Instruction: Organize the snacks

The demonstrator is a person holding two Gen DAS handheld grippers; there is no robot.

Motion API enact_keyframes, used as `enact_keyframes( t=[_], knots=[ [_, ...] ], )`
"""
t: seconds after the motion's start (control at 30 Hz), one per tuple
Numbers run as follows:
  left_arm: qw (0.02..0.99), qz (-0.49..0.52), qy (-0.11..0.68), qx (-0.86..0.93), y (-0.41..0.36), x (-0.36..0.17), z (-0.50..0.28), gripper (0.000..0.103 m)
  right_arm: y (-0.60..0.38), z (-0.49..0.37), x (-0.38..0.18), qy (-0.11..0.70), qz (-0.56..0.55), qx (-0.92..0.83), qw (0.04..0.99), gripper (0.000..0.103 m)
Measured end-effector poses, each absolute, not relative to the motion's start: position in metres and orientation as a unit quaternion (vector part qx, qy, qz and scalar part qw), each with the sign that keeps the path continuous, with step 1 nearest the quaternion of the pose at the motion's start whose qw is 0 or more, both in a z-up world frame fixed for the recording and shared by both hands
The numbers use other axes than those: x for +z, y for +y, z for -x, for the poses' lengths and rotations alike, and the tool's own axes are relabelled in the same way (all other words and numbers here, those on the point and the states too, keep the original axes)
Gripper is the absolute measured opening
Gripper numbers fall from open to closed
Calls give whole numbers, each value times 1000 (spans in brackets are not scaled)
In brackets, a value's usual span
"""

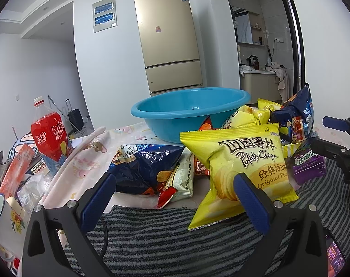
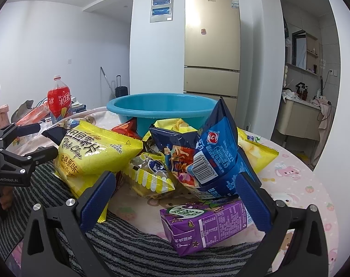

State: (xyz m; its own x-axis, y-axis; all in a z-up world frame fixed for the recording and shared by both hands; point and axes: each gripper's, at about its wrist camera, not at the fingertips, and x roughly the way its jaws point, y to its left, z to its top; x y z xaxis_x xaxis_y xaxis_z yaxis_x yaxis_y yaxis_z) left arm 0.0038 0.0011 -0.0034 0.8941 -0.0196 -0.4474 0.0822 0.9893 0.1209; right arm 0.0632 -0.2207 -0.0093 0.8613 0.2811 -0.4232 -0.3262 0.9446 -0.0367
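A pile of snack bags lies on the table in front of a blue plastic basin [image 1: 188,113] [image 2: 161,108]. A yellow potato chip bag [image 1: 239,170] [image 2: 94,154] stands nearest my left gripper [image 1: 175,184], which is open and empty, its right finger just in front of the bag. A dark blue chip bag [image 1: 142,168] lies to its left. My right gripper [image 2: 175,184] is open and empty before a blue bag [image 2: 212,157], a small yellow striped packet [image 2: 149,175] and a purple carton [image 2: 207,224]. Each gripper shows at the edge of the other's view.
A red drink bottle [image 1: 49,138] [image 2: 59,99] and clutter stand at the table's left. A white enamel mug [image 1: 4,217] sits near left. A grey striped cloth [image 1: 175,237] covers the near edge. A phone [image 1: 334,254] lies near right. A gold fridge [image 1: 170,41] stands behind.
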Motion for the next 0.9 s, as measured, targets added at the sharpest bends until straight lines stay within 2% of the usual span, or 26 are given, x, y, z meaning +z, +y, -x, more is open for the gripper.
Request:
enact_keyframes(
  t=[0.9],
  knots=[
    [971,-72,226,-26,1,-2,-4,103,-220,-63,-8,212,51,158,963,103]
  ],
)
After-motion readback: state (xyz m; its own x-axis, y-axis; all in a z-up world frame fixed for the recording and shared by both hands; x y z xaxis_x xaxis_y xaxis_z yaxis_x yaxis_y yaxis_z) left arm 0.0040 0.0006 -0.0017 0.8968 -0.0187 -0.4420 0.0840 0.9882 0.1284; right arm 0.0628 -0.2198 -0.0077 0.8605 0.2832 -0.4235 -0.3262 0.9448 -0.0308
